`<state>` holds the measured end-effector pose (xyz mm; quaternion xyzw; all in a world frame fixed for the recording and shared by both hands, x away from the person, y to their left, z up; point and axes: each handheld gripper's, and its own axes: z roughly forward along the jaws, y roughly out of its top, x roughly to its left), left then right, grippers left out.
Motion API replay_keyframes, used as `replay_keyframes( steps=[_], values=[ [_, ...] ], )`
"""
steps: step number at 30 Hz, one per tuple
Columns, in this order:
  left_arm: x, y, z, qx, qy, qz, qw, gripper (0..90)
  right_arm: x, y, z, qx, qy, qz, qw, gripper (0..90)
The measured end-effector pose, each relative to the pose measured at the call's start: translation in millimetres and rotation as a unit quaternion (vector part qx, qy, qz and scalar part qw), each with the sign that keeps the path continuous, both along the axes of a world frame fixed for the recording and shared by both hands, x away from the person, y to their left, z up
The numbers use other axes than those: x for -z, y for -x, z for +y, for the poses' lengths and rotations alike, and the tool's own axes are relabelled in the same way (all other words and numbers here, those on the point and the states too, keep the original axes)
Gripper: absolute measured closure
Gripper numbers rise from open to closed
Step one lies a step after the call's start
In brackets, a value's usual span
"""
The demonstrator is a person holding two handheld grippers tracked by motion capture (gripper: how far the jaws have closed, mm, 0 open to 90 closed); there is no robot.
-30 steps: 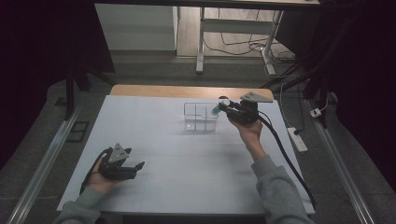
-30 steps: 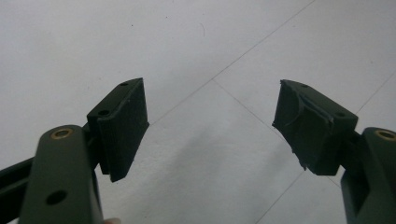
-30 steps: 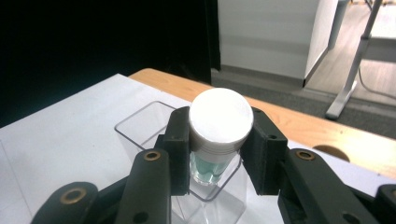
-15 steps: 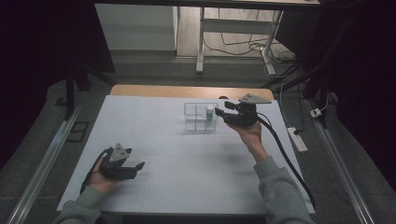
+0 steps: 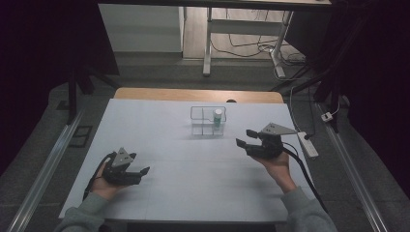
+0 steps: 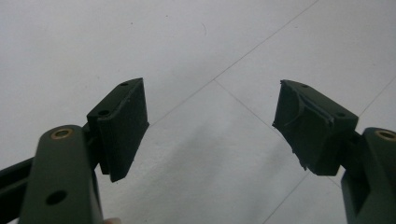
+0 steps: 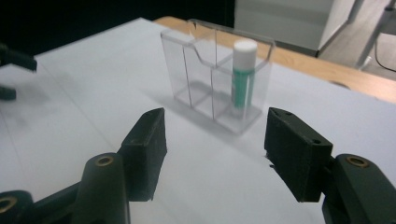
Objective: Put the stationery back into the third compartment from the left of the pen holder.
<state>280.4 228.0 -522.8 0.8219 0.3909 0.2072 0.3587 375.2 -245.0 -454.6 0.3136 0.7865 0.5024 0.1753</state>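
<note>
We saw the right tool (image 5: 249, 140) held just above the white surface (image 5: 183, 169), near the clear organizer (image 5: 208, 121) and on the person's side of it. Its jaws had just been opening and stood released, with nothing between them; in the right gripper view the two black pads (image 7: 148, 140) were apart and only bare surface lay in the gap. The right hand (image 5: 278, 162) gripped the tool's body from below, and a cable trailed from it toward the near right edge.

The glue stick (image 7: 243, 74), green-bodied with a white cap, stood upright in the organizer. In the high view it occupied the right-hand end of the box (image 5: 218, 117); from the right gripper view it seemed to sit in a rear compartment, though the clear walls made the exact cell hard for us to settle. The other compartments we could see through held nothing. The organizer rested on the far half of the surface, close to the wooden strip (image 5: 193, 94) along its back edge.

The left tool (image 5: 138, 173) lay low near the front left corner, well apart from the organizer, cradled in the left hand (image 5: 104, 181). Its jaws were also released: the left gripper view showed both pads (image 6: 121, 126) spread wide over the plain surface.
</note>
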Motion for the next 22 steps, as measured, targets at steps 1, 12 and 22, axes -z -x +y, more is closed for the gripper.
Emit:
replay_keyframes(
  steps=[1, 12, 22],
  values=[
    [-0.1, 0.1, 0.0, 0.000, 0.000, 0.000, 1.0000, 25.6, 2.5, 4.2, -3.4, 0.001, 0.002, 0.003, 1.0000, 38.5],
    [-2.3, 0.5, 2.1, -0.007, 0.011, -0.006, 0.9999, 25.9, 25.2, 36.3, -37.5, 0.005, 0.016, 0.019, 0.9997, 38.3],
    [-2.9, 0.6, 1.6, -0.007, 0.011, -0.007, 0.9999, 25.9, 31.0, 43.8, -48.3, 0.006, 0.011, 0.019, 0.9997, 38.3]
  ],
)
